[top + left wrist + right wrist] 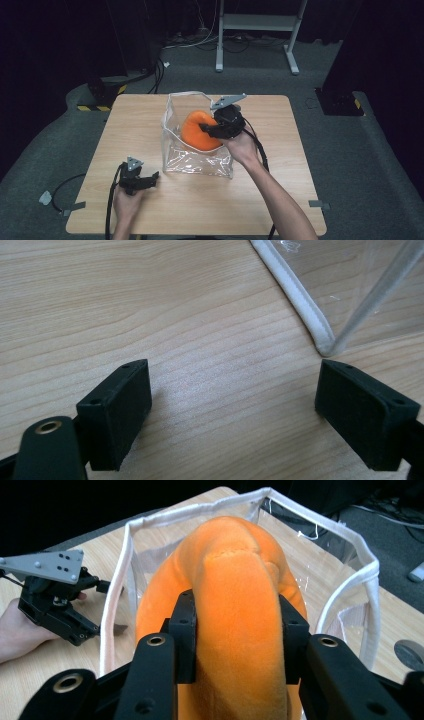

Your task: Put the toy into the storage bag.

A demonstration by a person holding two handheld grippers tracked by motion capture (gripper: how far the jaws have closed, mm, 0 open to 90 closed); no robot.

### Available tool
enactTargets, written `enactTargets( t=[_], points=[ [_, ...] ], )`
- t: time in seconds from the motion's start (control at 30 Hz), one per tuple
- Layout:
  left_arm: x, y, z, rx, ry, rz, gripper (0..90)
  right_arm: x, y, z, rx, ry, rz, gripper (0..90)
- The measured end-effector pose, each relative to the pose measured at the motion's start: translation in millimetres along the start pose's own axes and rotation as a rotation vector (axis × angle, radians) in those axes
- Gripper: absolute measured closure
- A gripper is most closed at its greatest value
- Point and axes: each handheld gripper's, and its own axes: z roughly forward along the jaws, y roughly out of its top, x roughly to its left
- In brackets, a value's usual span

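Note:
A clear plastic bag with a white trimmed rim [172, 100] [125, 555] stands open in the middle of the wooden table [130, 125]. An orange plush cushion [196, 131] [235, 595] is partly inside the bag's mouth. My right gripper [206, 129] [239, 630] is shut on the cushion, its jaws squeezing the soft fabric from both sides. My left gripper [150, 179] [232, 405] rests open near the table's front left, just off the bag's lower corner; the bag's white seam [295, 300] lies ahead of its jaws, and nothing is between them.
A white metal frame [257, 25] stands on the grey floor beyond the table. Black equipment bases [340, 100] sit at the far left and right. Cables trail from both grippers over the table's front edge.

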Motion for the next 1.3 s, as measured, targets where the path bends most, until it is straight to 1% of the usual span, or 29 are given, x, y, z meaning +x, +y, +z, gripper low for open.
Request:
enactTargets(
  t=[0.3, 0.33, 0.5, 0.63, 0.67, 0.77, 1.0, 1.2, 1.3],
  points=[
    [0.0, 0.0, 0.0, 0.0, 0.0, 0.001, 15.0, -3.4, -9.3, 8.0, 0.021, -0.003, 0.015, 60.8],
    [0.0, 0.0, 0.0, 0.0, 0.0, 0.0, 15.0, -3.3, -10.5, 10.1, 0.033, -0.007, 0.02, 59.7],
    [0.0, 0.0, 0.0, 0.0, 0.0, 0.0, 15.0, -3.0, -12.1, 13.0, 0.05, -0.01, 0.019, 57.0],
    [0.0, 0.0, 0.0, -0.001, 0.0, 0.0, 15.0, -3.9, -14.8, 13.8, 0.053, -0.008, 0.031, 55.9],
    [0.0, 0.0, 0.0, 0.0, 0.0, 0.0, 15.0, -5.5, -17.5, 14.9, 0.052, -0.007, 0.04, 55.2],
    [0.0, 0.0, 0.0, -0.001, 0.0, 0.0, 15.0, -6.7, -19.9, 15.5, 0.053, -0.002, 0.045, 54.0],
    [0.0, 0.0, 0.0, 0.0, 0.001, 0.001, 15.0, -8.4, -21.9, 16.7, 0.066, -0.001, 0.06, 46.7],
    [0.2, 0.0, 0.0, 0.001, 0.0, 0.003, 15.0, -8.7, -24.7, 19.3, 0.092, 0.003, 0.058, 45.0],
    [0.2, 0.0, 0.0, 0.001, 0.0, 0.004, 15.0, -8.8, -24.9, 19.0, 0.092, 0.003, 0.058, 44.3]
  ],
)
